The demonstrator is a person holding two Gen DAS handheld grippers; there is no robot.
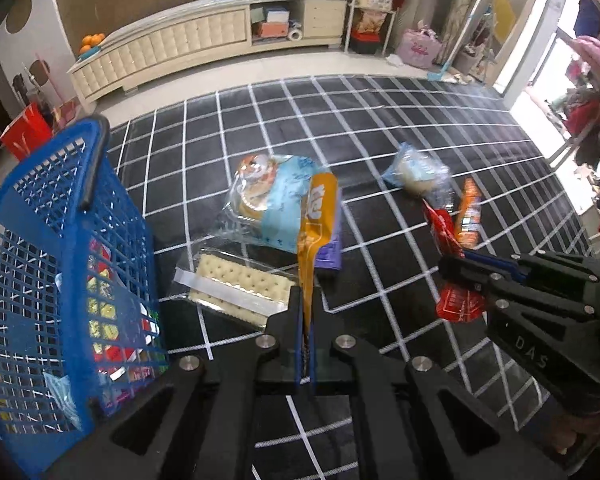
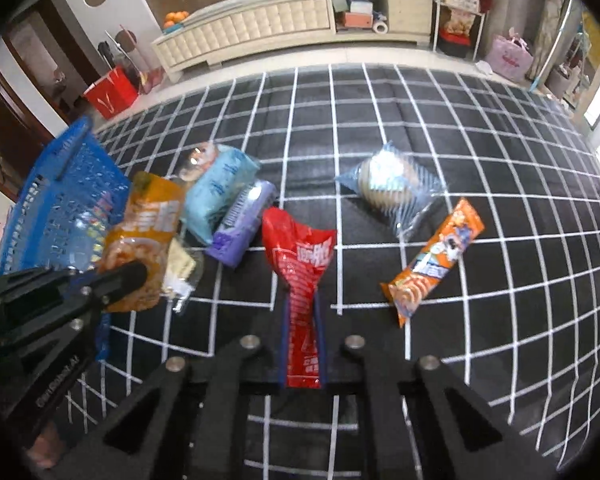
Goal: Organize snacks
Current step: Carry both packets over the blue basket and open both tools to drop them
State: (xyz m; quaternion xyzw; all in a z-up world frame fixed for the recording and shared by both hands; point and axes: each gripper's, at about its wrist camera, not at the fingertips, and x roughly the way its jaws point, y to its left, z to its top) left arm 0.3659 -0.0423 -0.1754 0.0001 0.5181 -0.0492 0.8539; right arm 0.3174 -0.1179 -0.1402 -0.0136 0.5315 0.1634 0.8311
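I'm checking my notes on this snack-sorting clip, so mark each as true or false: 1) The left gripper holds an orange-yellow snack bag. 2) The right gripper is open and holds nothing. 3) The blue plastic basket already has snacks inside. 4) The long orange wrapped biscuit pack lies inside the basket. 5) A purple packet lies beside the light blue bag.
1) True: the left gripper is shut on the orange-yellow snack bag.
2) False: the right gripper is shut on a red foil packet.
3) True: packets show through the blue plastic basket.
4) False: the long orange wrapped biscuit pack lies on the black grid mat.
5) True: the purple packet touches the light blue bag.
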